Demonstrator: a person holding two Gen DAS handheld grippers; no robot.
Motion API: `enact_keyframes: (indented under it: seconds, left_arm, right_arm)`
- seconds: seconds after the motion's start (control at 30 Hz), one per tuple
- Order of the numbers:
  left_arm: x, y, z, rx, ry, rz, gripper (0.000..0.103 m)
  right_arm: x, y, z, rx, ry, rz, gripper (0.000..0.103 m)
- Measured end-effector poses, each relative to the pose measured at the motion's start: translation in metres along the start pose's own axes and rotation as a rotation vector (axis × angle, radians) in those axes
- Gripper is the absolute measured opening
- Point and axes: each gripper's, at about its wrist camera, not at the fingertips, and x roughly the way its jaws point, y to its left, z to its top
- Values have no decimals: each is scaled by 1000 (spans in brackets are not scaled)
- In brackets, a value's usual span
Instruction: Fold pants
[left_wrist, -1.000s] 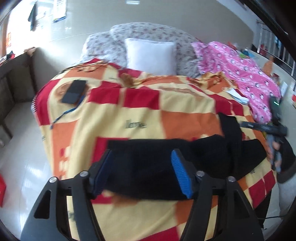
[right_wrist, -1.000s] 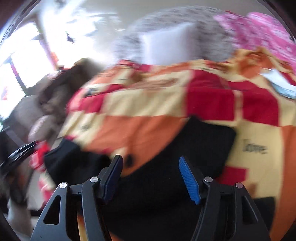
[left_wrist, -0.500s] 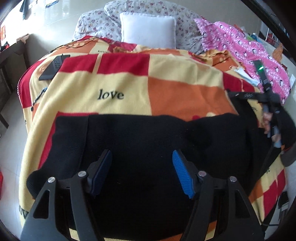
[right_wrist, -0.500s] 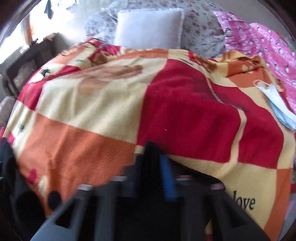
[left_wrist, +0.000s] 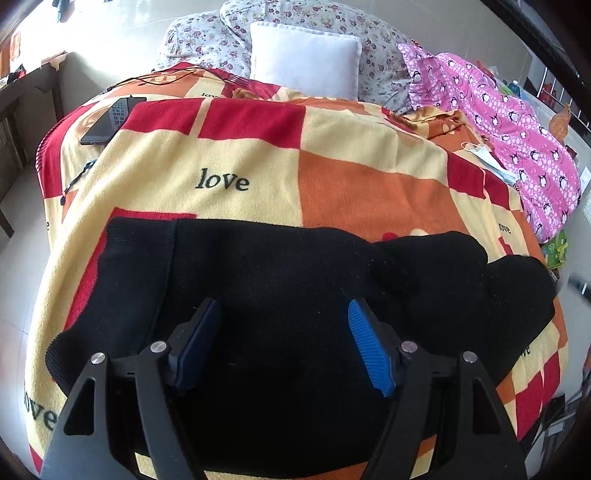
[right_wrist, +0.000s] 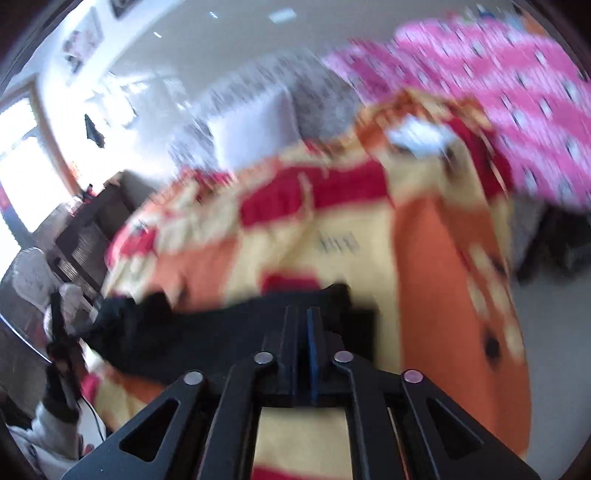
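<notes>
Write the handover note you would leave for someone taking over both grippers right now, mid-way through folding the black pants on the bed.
Left gripper: open, poised over the black pants, gripping nothing.
Right gripper: shut, apparently pinching an edge of the pants; that view is motion-blurred, so check the grip.
Pants: spread across the near end of the checked blanket, with the right-hand part bunched.
Done: pants laid out, and a fold looks to be started from the right side.
Left: finish that fold, smooth the bunched part, then fold again into a compact stack.

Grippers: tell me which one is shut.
The right gripper: its fingers are pressed together at the black pants. The left gripper is spread wide open over the pants.
</notes>
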Motion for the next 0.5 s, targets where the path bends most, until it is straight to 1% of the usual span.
enact_keyframes:
  seconds: [0.07,0.1,0.13,0.17,0.2,0.23,0.27,0.33,0.37,0.4,0.43,0.5]
  left_arm:
    - [0,0,1,-7,4,1,72]
    - [-1,0,1,-14,7,-2,72]
    - [-3,0,2,-20,11,-7,72]
    - [-5,0,2,-25,14,-12,72]
    - [-8,1,2,-29,14,-17,72]
    - [-12,2,2,-32,9,-21,72]
    - [-14,3,3,-37,4,-21,72]
    - [-19,7,3,-55,-6,-13,72]
    - [-20,10,3,-69,-7,-10,72]
    - [-20,13,3,-85,-6,-15,72]
    - [-21,15,3,-95,-5,-24,72]
    - [-23,17,1,-92,-9,-29,72]
  right_arm:
    - [14,-18,-21,37,66,-27,3]
    - [18,-23,-24,46,81,-40,5]
    - [20,-27,-27,51,94,-70,6]
    - [17,-30,-28,52,100,-131,9]
    - [12,-29,-26,55,89,-129,9]
    - [6,-27,-21,56,68,-97,10]
    - [-3,-16,-11,39,27,-27,14]
    - [-8,13,2,-26,-15,64,42]
    - [-4,30,8,-70,-19,82,60]
    - [-1,42,12,-107,-23,72,62]
    - [4,49,16,-136,-26,41,62]
    - [12,52,20,-153,-27,-76,62]
